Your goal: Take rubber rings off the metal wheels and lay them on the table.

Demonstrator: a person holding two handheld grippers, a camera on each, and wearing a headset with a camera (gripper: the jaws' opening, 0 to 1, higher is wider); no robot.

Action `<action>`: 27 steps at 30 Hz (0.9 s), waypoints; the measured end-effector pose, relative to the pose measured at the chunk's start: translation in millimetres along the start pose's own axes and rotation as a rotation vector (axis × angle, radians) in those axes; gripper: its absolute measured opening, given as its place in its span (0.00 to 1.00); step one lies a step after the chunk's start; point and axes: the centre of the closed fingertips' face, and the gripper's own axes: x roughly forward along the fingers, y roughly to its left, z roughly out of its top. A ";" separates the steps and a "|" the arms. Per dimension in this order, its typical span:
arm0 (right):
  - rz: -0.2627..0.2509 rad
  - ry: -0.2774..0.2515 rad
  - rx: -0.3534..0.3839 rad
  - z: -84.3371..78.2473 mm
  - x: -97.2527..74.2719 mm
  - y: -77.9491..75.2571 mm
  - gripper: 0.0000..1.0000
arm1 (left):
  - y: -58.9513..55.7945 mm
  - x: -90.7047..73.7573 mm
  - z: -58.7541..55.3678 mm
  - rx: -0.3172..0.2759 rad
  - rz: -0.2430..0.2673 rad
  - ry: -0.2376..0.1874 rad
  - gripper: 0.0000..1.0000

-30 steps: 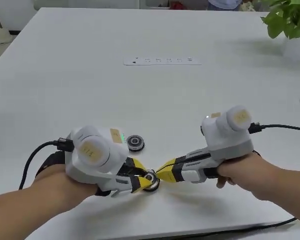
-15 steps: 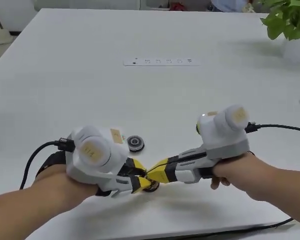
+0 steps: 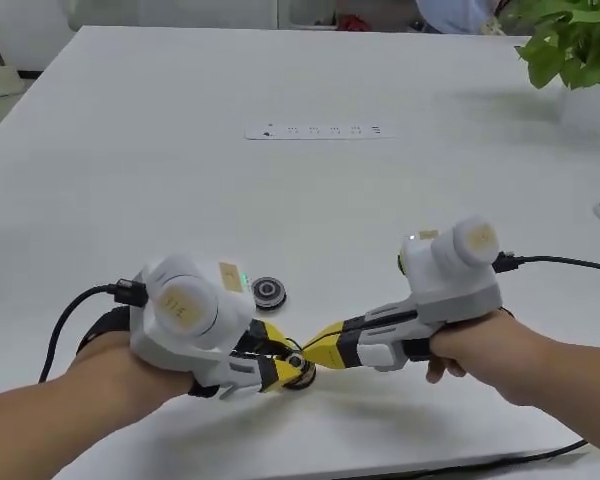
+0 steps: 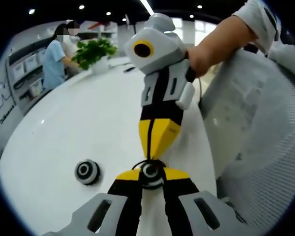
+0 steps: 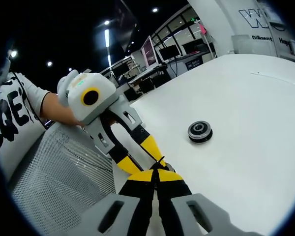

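The left gripper (image 3: 285, 368) pinched a metal wheel (image 4: 151, 173) between its yellow tips, low at the near edge of the white table (image 3: 380, 200). From the head view that wheel was mostly covered by the two sets of tips. The right gripper (image 3: 308, 354) met it from the opposite side with its jaws pressed together to a point at the wheel's rim. In the right gripper view those jaws hid the wheel altogether. A thin black strand (image 4: 137, 162) curved off the rim near the point, too fine to tell whether the tips gripped it. A second wheel (image 3: 269, 290) lay flat on the table just beyond the left gripper, apart from both. A plant (image 3: 570, 40) was cut off at the far corner.
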 end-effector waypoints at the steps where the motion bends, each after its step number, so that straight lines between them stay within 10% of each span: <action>1: 0.000 0.000 0.000 0.0 0.0 0.0 0.00 | -0.7 -0.6 0.5 0.003 -0.002 0.001 0.17; 27: 0.009 -0.048 0.012 20.8 -6.4 3.1 0.00 | 2.5 -45.4 7.1 -0.039 0.015 -0.079 0.40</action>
